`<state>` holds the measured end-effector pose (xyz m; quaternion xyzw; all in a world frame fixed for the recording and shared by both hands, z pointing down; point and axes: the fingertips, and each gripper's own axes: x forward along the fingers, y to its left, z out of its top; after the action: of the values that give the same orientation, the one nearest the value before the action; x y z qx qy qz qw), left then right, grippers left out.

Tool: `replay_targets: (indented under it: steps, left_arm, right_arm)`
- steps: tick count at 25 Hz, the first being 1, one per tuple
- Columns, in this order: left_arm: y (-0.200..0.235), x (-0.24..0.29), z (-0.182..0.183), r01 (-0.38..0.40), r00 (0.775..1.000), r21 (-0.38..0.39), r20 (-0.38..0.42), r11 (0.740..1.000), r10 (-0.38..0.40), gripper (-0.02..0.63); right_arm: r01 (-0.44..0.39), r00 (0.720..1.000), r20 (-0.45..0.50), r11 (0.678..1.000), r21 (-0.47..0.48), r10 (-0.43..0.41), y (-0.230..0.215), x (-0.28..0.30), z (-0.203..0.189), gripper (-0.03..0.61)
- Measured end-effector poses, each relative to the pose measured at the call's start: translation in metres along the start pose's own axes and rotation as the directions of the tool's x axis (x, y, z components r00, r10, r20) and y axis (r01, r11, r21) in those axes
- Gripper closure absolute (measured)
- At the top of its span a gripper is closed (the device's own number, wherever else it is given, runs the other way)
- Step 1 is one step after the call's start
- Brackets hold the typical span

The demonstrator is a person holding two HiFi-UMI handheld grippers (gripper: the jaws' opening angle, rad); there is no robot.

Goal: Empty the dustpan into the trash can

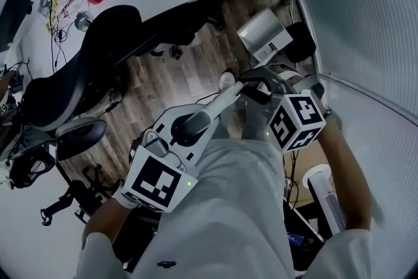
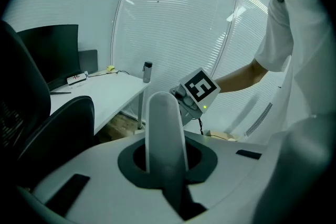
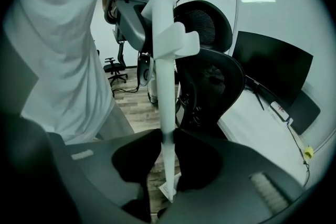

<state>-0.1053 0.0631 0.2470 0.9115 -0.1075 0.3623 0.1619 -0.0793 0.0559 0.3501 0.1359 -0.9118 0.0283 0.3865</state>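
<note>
- Left tool [image 2: 167, 166]: at the lower left of the head view, closed on the broad, rounded end of the long white handle [image 3: 167, 86]. That end sticks out past the jaws.
- Right tool [image 3: 167, 140]: at centre right of the head view, closed on the thin part of the same handle. The jaws pinch it at a dark band.
- Handle: runs between the two tools and is held off the floor [image 1: 176, 75]. In the right gripper view it rises from the jaws to the left tool at the top of the frame.
- Clip [image 3: 181, 42]: a white bracket jutting from the handle's upper part, to the right.
- The dustpan's pan and the trash can cannot be made out in any view.
- Chair [image 3: 210, 76]: black mesh, behind the handle in the right gripper view.
- Monitor [image 3: 273, 65]: dark, at the right of that view.
- Surface [image 2: 100, 92]: white, at the left of the left gripper view, with a bottle [image 2: 147, 72] near its corner.
</note>
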Motion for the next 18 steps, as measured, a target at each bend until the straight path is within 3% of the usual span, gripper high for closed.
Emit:
replay_targets:
  steps: [5, 12, 18]
  left_arm:
    - [0.014, 0.015, -0.002, -0.016, 0.999, -0.014, -0.051, 1.0, 0.016, 0.588]
    - [0.035, 0.048, -0.014, -0.005, 0.99, 0.065, -0.142, 0.998, 0.014, 0.588]
    - [0.044, 0.073, -0.02, -0.004, 0.982, 0.074, -0.189, 0.997, 0.018, 0.588]
  right_arm:
    - [0.059, 0.998, -0.033, 0.998, -0.021, -0.059, -0.001, 0.008, -0.018, 0.378]
    - [0.13, 0.99, 0.045, 0.982, 0.135, -0.137, -0.003, -0.019, -0.017, 0.373]
    - [0.217, 0.966, 0.079, 0.938, 0.269, -0.247, -0.012, -0.051, -0.012, 0.397]
